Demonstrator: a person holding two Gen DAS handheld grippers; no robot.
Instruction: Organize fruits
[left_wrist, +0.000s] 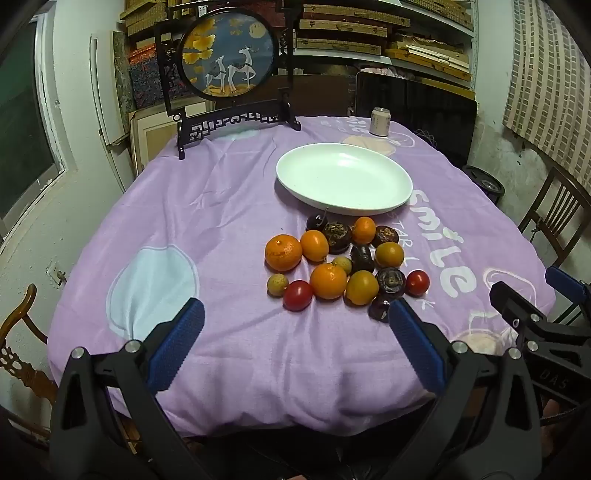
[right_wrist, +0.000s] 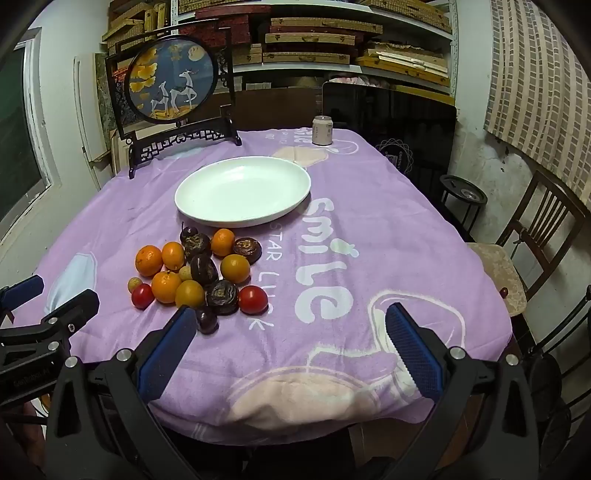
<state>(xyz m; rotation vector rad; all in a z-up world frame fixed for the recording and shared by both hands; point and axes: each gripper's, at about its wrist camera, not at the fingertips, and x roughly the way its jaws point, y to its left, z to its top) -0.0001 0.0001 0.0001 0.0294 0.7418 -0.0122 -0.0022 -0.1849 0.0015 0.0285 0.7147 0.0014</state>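
A: Status of the grippers?

B: Left gripper (left_wrist: 295, 321): fingers (left_wrist: 177, 347) spread wide, holding nothing, above the near edge of the worktop (left_wrist: 221, 206). Right gripper (right_wrist: 291, 332): fingers (right_wrist: 413, 350) likewise spread and holding nothing.

A: Location of the fruit?

B: Fruit pile (left_wrist: 343, 262): oranges, red tomatoes and dark wrinkled fruit bunched on the purple cloth (right_wrist: 369, 229), just in front of the white plate (left_wrist: 400, 184). A can (left_wrist: 380, 122) stands behind the plate.

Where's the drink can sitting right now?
The can stands upright at the table's far edge, beyond the white plate and right of the round deer screen.
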